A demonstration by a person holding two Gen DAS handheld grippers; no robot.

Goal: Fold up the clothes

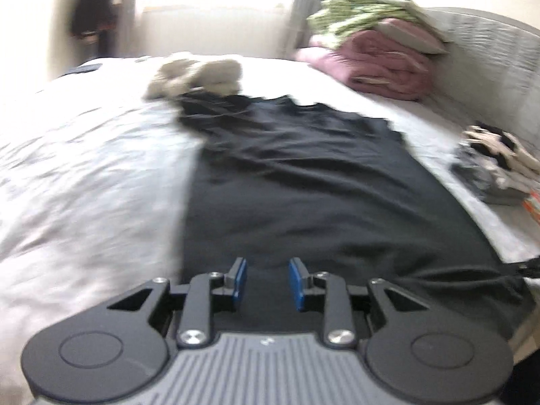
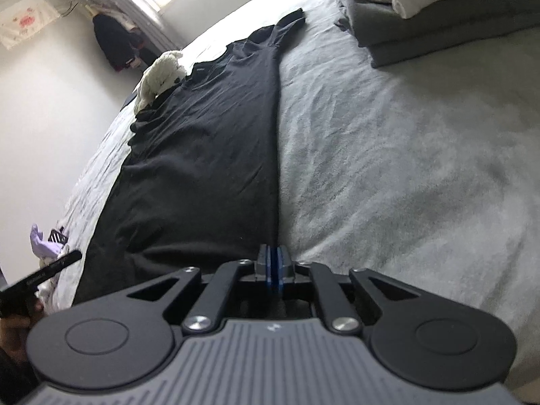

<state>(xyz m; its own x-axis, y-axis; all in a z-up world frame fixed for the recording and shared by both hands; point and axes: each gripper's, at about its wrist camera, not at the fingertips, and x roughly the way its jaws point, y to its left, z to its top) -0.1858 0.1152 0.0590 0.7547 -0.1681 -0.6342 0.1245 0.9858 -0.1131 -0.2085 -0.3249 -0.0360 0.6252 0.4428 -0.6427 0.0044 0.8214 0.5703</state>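
Black jersey, soft and light, is what you have ahead of both tools: a black T-shirt (image 2: 209, 135) lying lengthwise on the bed sheet (image 2: 388, 135), its hem nearest you and a sleeve at the far end. Your right gripper (image 2: 272, 265) has its blue pads pressed together right at the near corner of the hem; it looks pinched on the cloth, though the contact itself is partly hidden. Your left gripper (image 1: 266, 280) hovers over the near hem with its pads well apart, holding nothing. The fabric will sag and wrinkle when lifted, so a grip on the hem corners or a side edge should serve best, and thin cloth slips from a shallow pinch. Beyond the shirt's far end lies a crumpled pale garment (image 1: 195, 74). Off to your right sit a stack of folded clothes (image 2: 438, 10) and a pink blanket pile (image 1: 378, 64).
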